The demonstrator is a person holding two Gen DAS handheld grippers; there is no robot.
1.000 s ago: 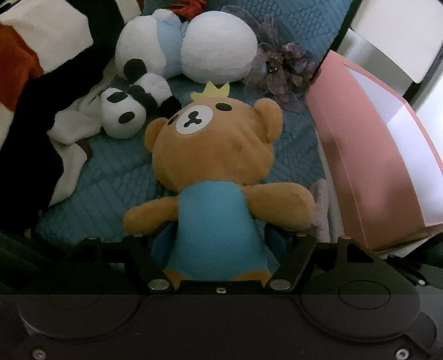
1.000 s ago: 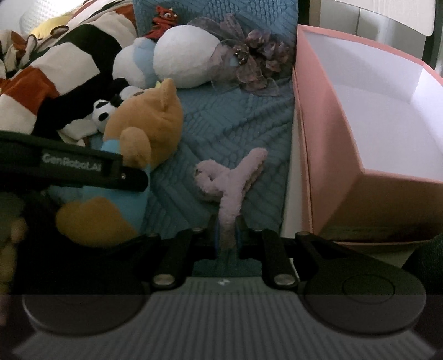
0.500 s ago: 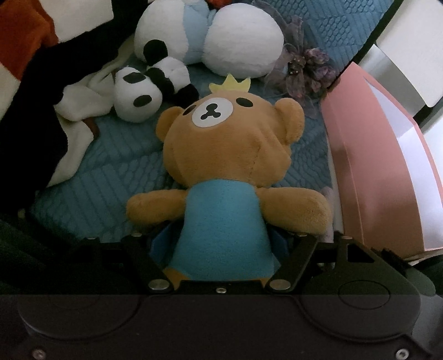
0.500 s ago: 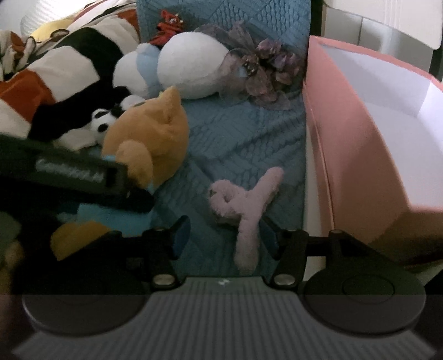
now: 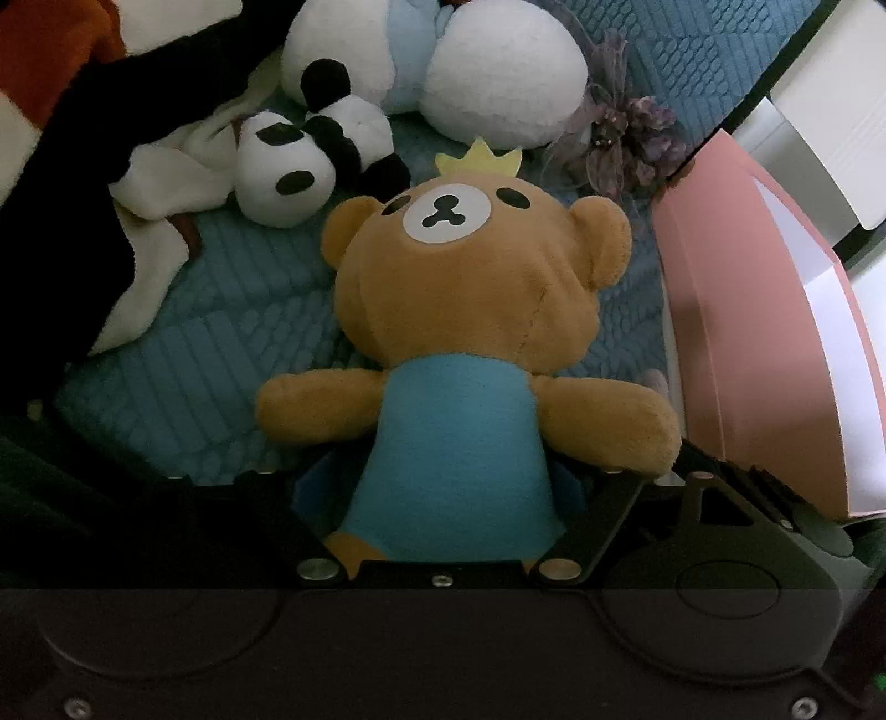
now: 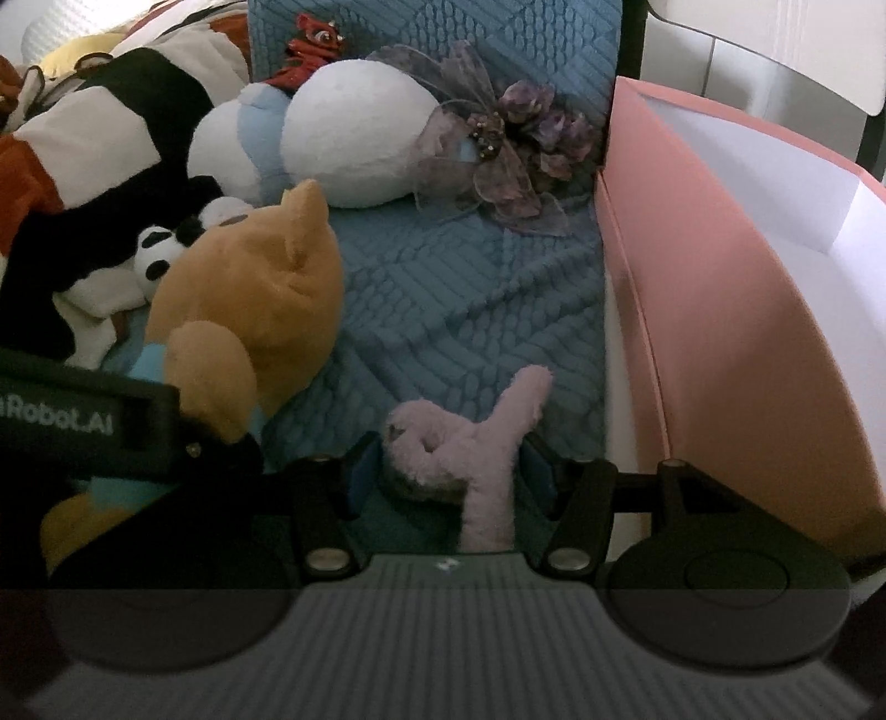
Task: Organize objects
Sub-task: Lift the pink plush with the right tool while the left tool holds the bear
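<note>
A brown teddy bear in a blue shirt with a yellow crown is held at the body by my left gripper, jaws closed on its sides. It also shows in the right wrist view, left of centre. A small pink plush piece lies on the blue quilt between the spread fingers of my right gripper, which is open around it. A pink box with a white inside stands open at the right, and shows in the left wrist view.
A panda plush, a white and light-blue plush, a purple fabric flower and a small red toy lie at the back of the quilt. A striped black, white and orange plush fills the left.
My right gripper opened off the pink plush piece and now sits lower with its fingers around it. My left gripper kept hold of the bear and shifted a little.
</note>
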